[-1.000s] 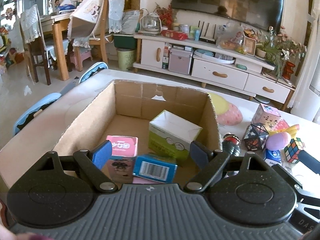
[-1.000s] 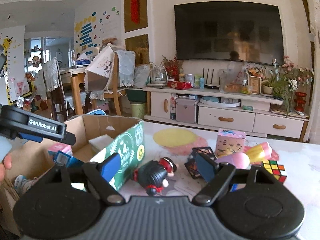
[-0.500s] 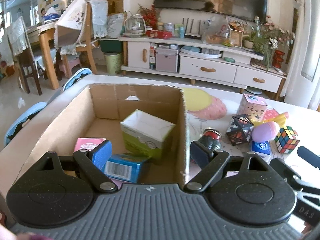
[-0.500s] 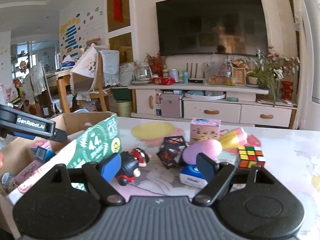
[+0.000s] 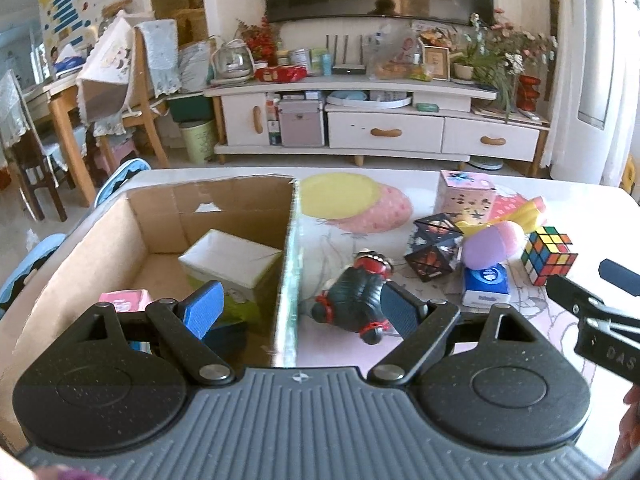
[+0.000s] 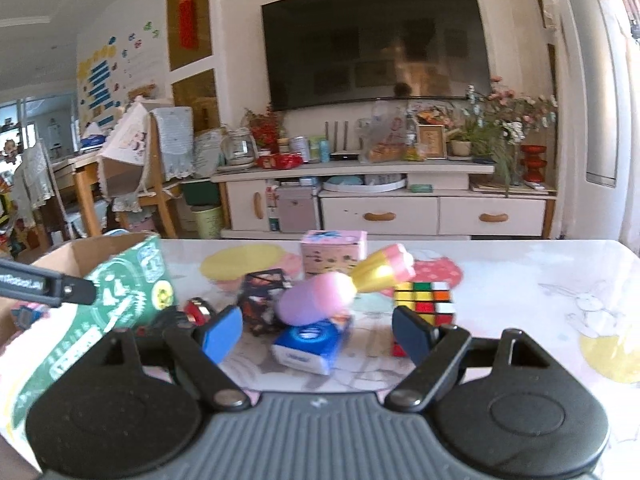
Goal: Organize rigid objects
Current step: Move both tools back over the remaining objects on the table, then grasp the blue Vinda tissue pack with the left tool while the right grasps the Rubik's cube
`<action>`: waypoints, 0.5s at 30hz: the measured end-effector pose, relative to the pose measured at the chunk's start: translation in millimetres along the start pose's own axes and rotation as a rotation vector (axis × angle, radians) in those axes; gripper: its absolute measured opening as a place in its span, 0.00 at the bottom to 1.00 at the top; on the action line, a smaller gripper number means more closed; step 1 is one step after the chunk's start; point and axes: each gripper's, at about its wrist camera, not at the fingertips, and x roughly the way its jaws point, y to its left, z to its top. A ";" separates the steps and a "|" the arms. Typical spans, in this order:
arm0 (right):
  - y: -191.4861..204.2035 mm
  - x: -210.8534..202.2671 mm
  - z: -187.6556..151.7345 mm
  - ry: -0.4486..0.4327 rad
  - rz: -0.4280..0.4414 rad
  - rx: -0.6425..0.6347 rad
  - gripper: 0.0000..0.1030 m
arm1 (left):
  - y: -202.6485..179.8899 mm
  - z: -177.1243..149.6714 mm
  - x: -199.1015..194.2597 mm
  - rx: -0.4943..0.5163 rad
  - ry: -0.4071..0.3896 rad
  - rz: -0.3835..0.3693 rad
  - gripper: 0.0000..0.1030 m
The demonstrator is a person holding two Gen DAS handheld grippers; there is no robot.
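Blue box lies on the table, right of the cardboard box, dead ahead of my right gripper and framed between its pads; jaws stand apart, nothing held. Its long axis runs roughly across the gap, slightly skewed. A pink-purple capsule toy leans over its far edge, so I judge a low, near-side approach is needed. Rubik's cube sits just right and farther. My left gripper also stands apart, empty, straddling the carton's right wall, with the black doll by its right pad. I judge the right hand nearer the blue box.
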 end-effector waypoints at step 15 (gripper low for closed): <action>-63.5 46.5 -8.3 0.088 -0.131 0.017 0.80 | -27.6 -10.9 0.3 0.109 -0.021 -0.096 1.00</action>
